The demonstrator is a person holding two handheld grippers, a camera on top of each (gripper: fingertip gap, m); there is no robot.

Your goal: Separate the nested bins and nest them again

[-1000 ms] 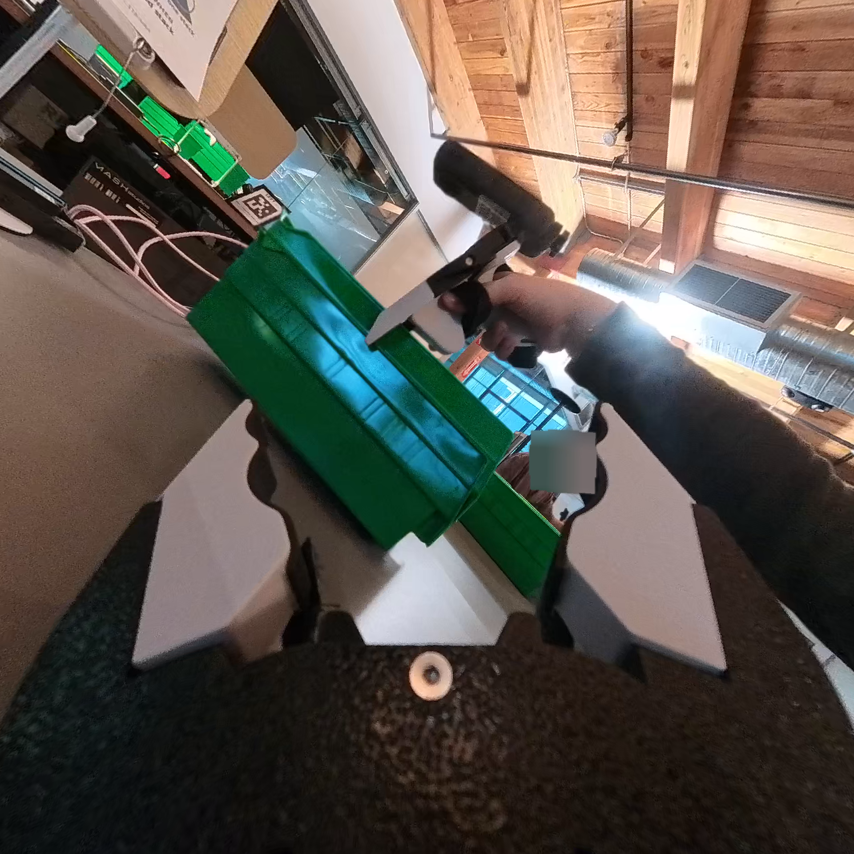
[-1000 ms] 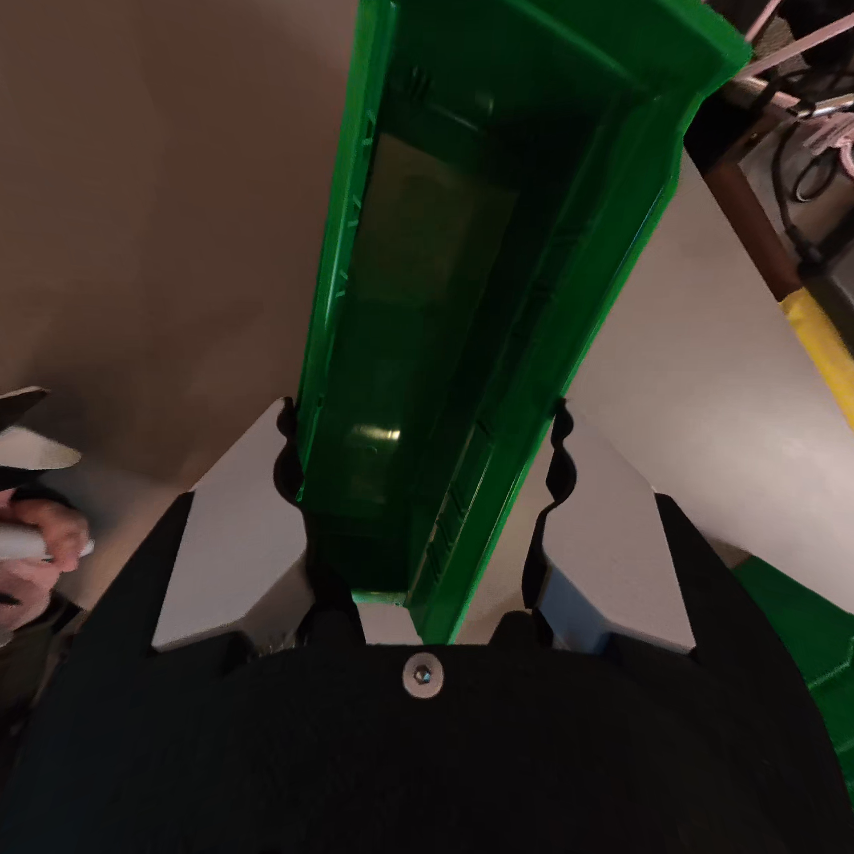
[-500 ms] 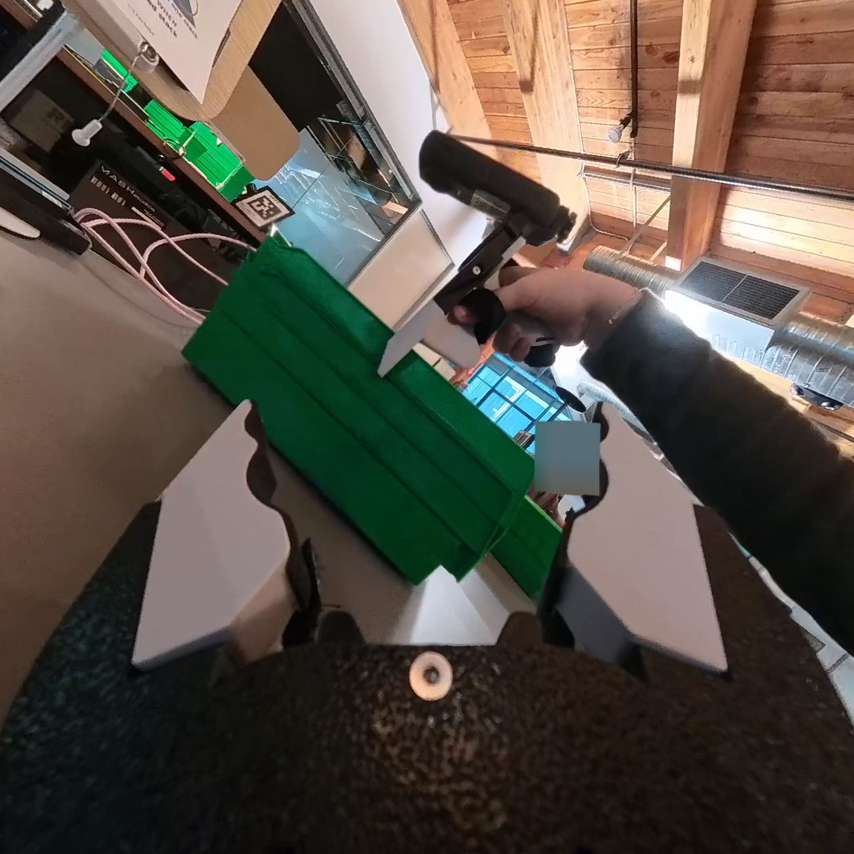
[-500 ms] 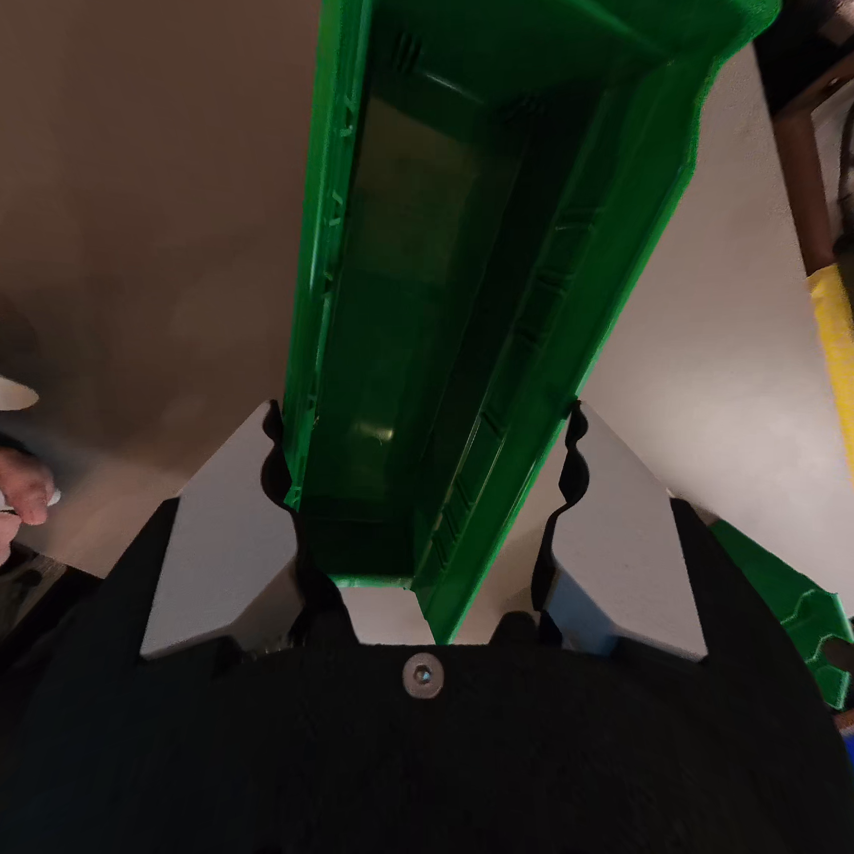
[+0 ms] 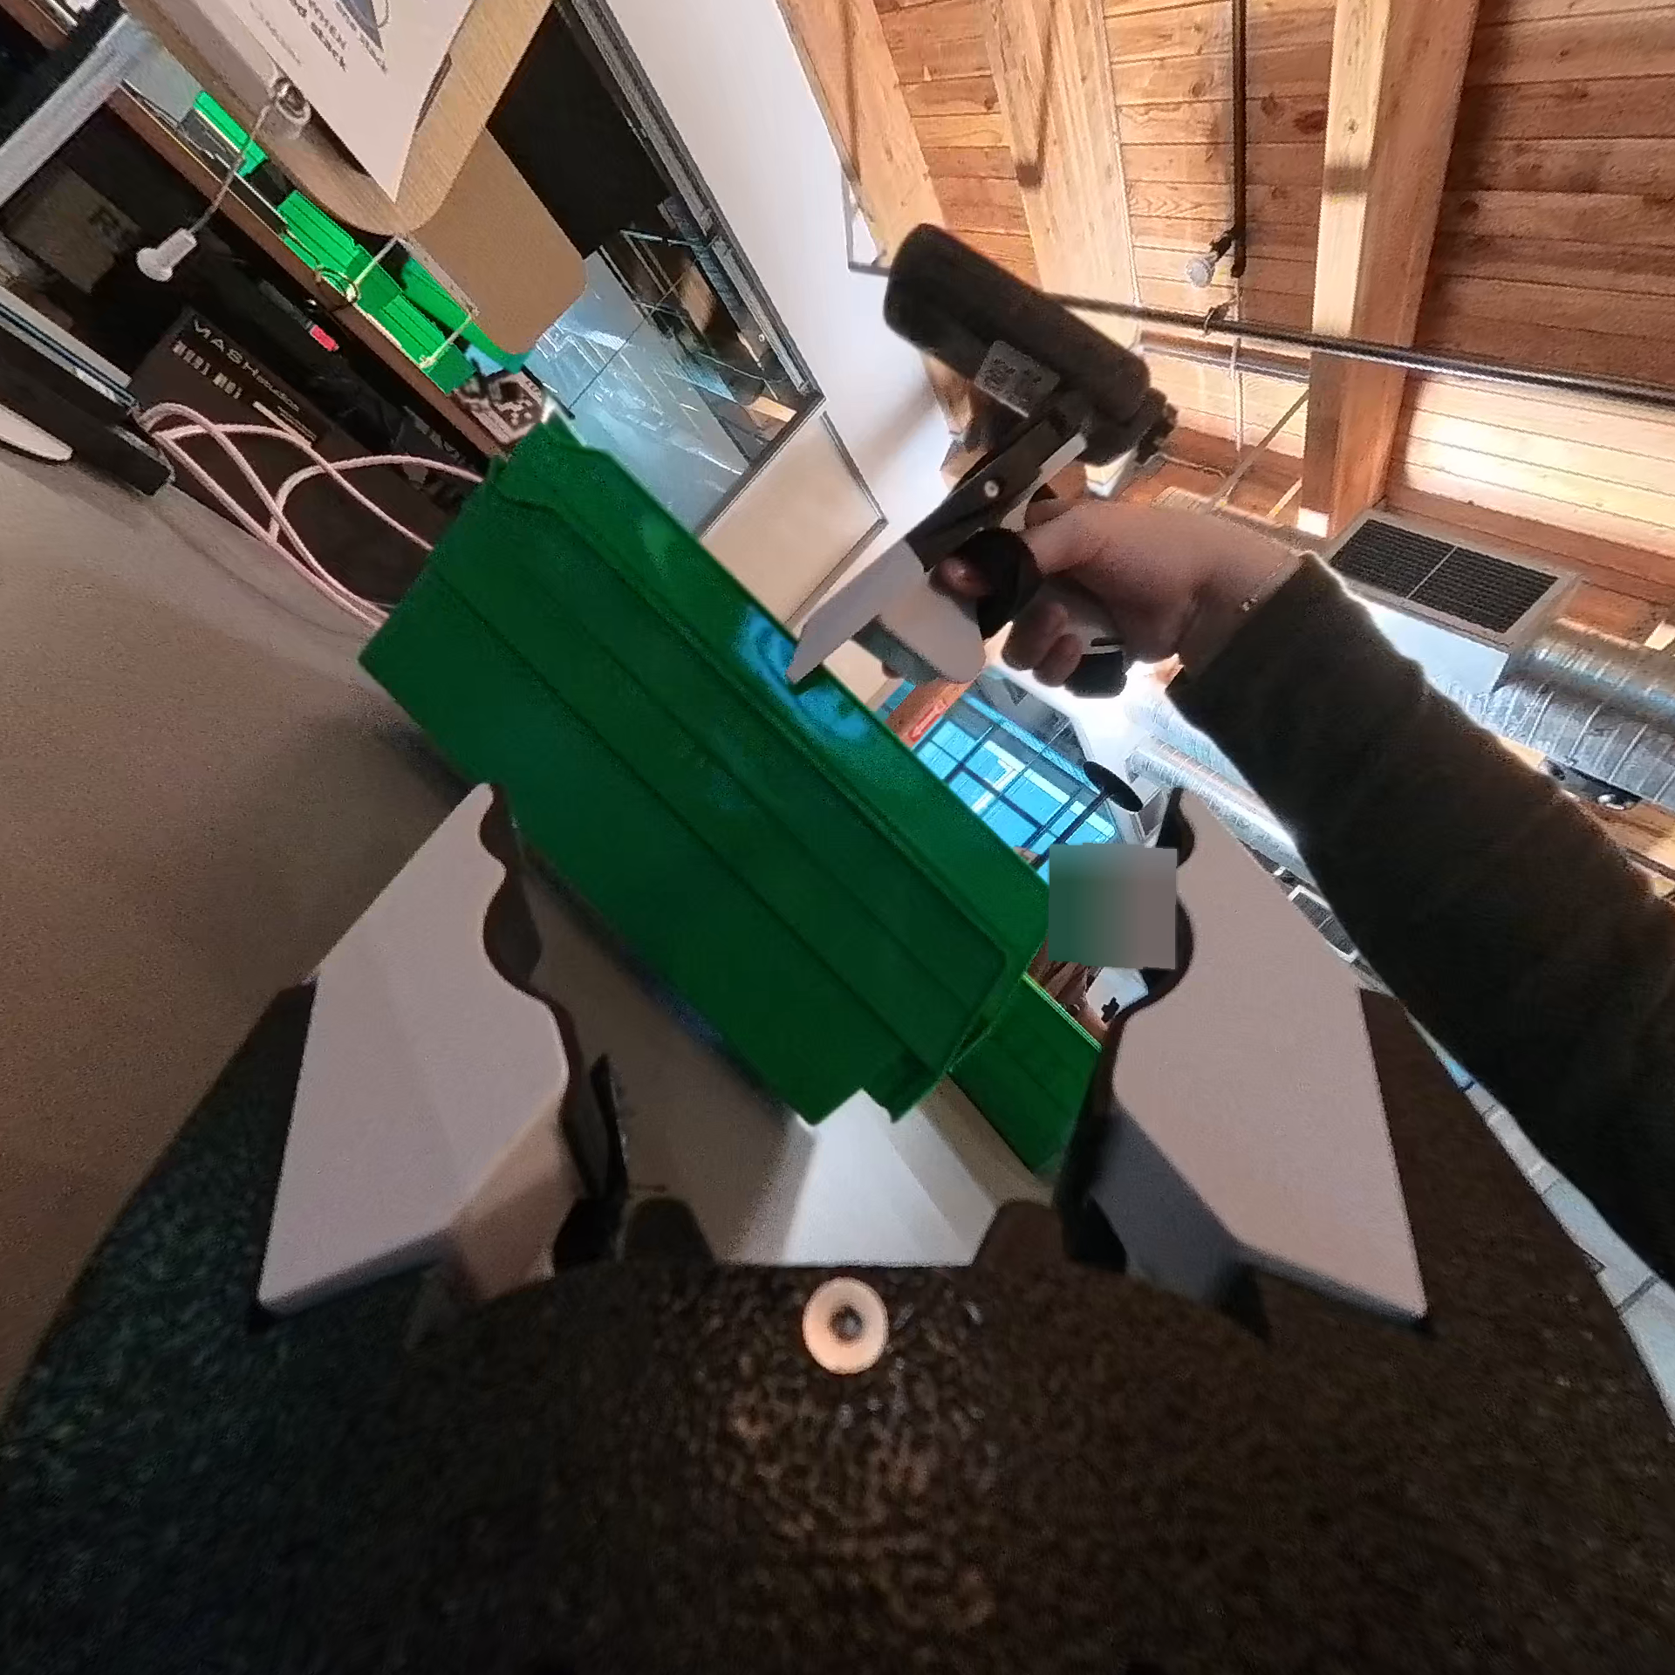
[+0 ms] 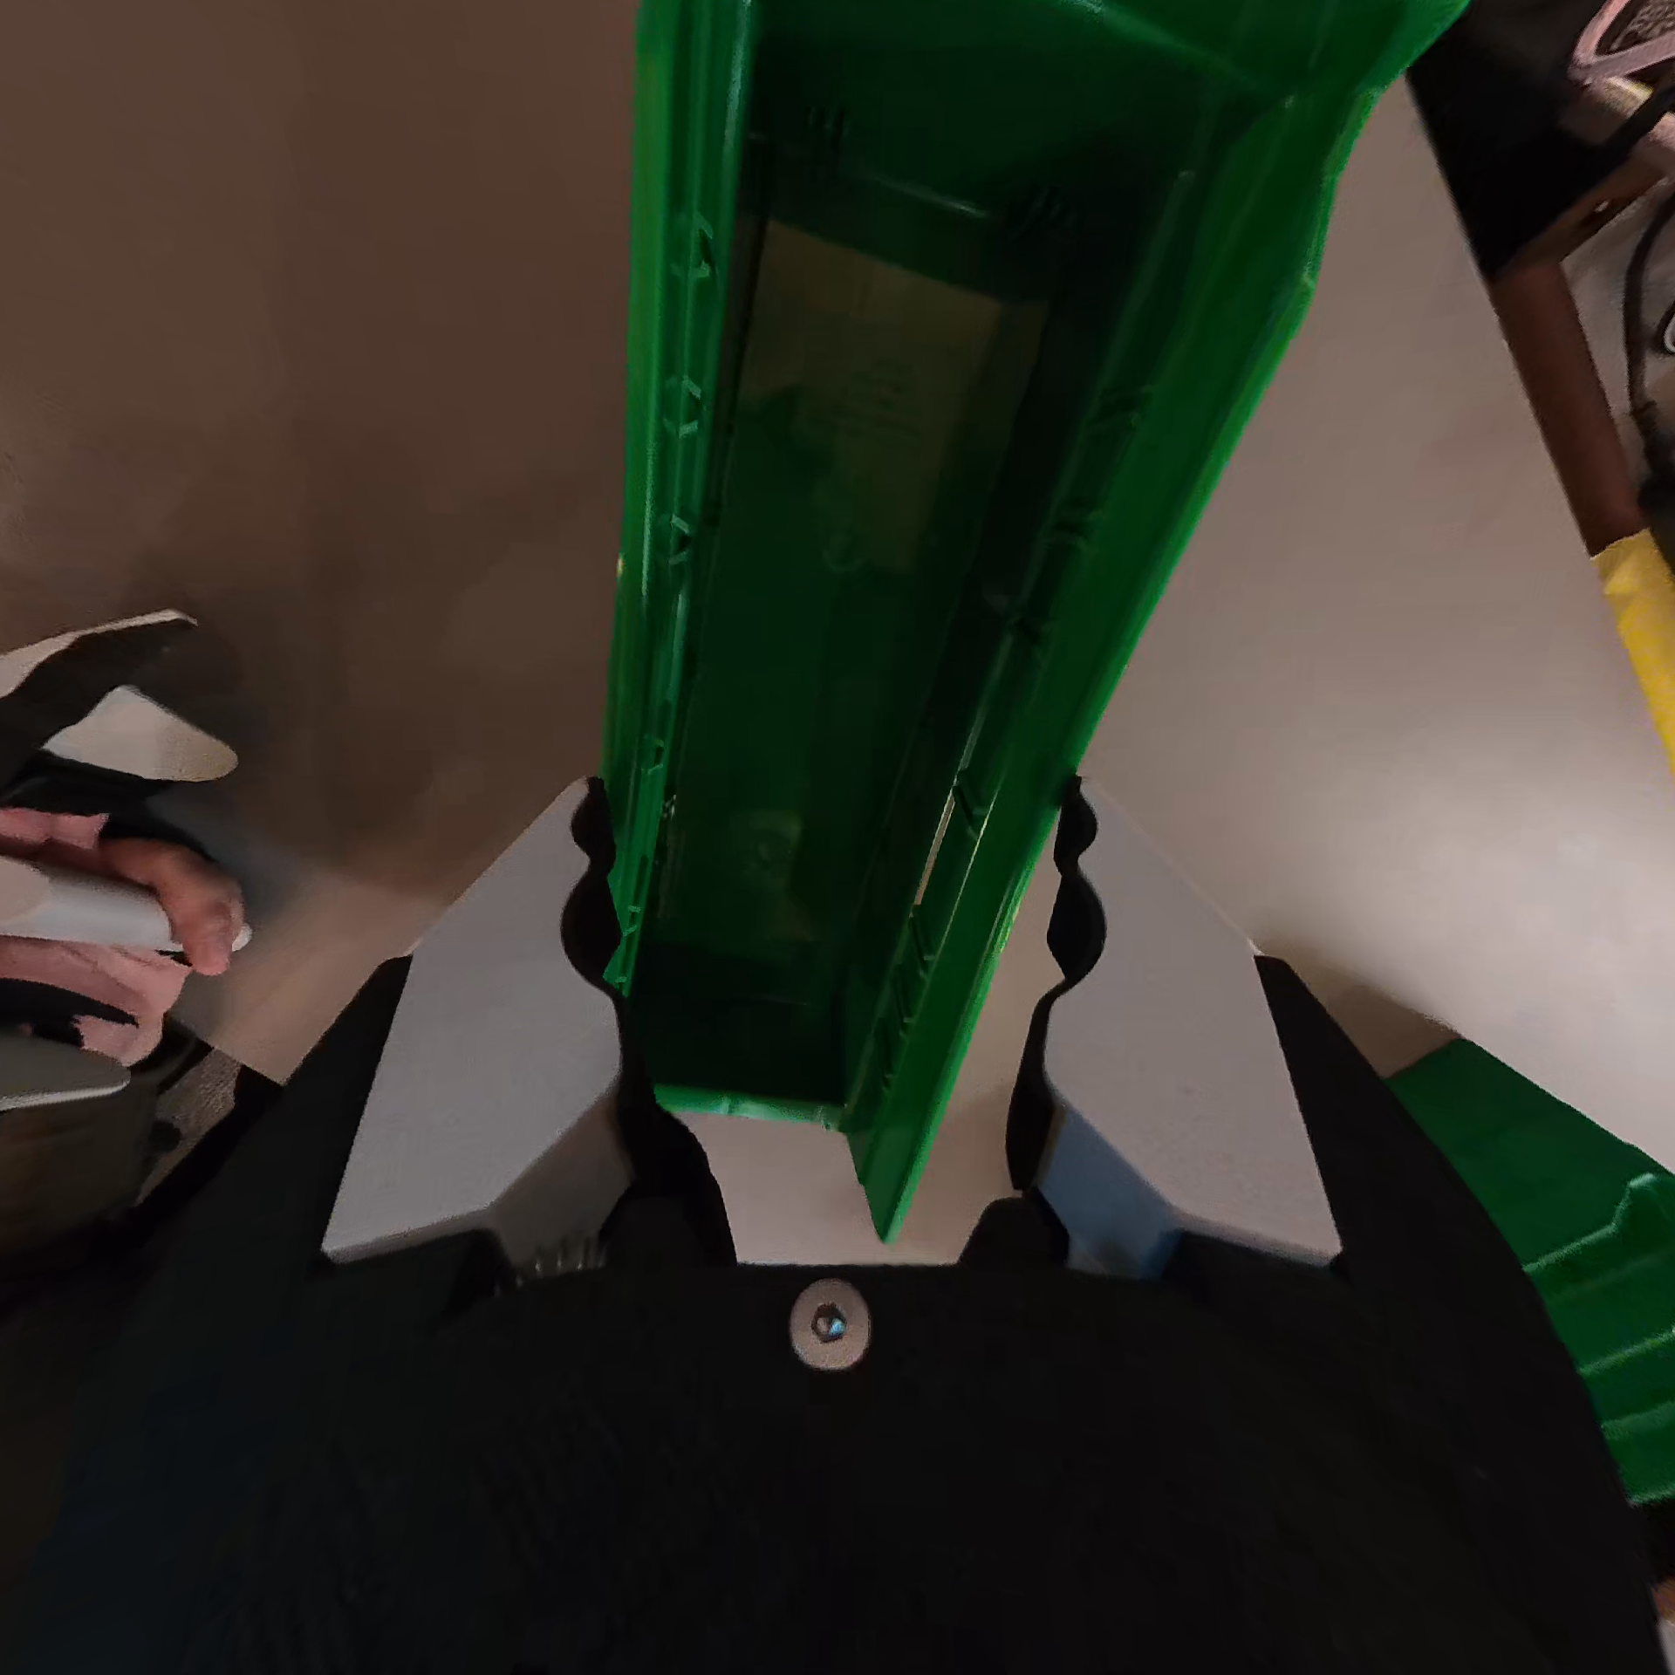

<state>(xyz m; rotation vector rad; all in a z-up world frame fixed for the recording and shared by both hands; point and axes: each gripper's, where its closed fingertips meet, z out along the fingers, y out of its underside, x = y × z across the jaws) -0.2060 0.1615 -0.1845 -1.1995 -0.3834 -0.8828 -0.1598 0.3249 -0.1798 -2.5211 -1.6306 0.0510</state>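
A long green bin (image 5: pixel 707 816) hangs tilted over the table, open top facing the right wrist view (image 6: pixel 861 544). My right gripper (image 6: pixel 829 789) is shut across its width near one end, a finger on each side wall. It also shows in the left wrist view (image 5: pixel 870 625), held by a hand. My left gripper (image 5: pixel 829 798) is open and empty, just in front of the bin's underside. It shows at the left edge of the right wrist view (image 6: pixel 154 698). A second green bin (image 5: pixel 1024 1088) lies on the table behind the first and also shows in the right wrist view (image 6: pixel 1559 1251).
The brown table (image 5: pixel 181 816) runs to the left. Shelves with pink cables (image 5: pixel 299 471), a cardboard box (image 5: pixel 435 163) and more green bins (image 5: pixel 399 308) stand past its far edge. A yellow strip (image 6: pixel 1641 616) marks the table's right edge. A dark sleeve (image 5: pixel 1405 861) reaches in from the right.
The right gripper has turned and shifted the held bin slightly, and its fingers stand a little closer together than half a second ago. The left gripper has stayed open close to the bin.
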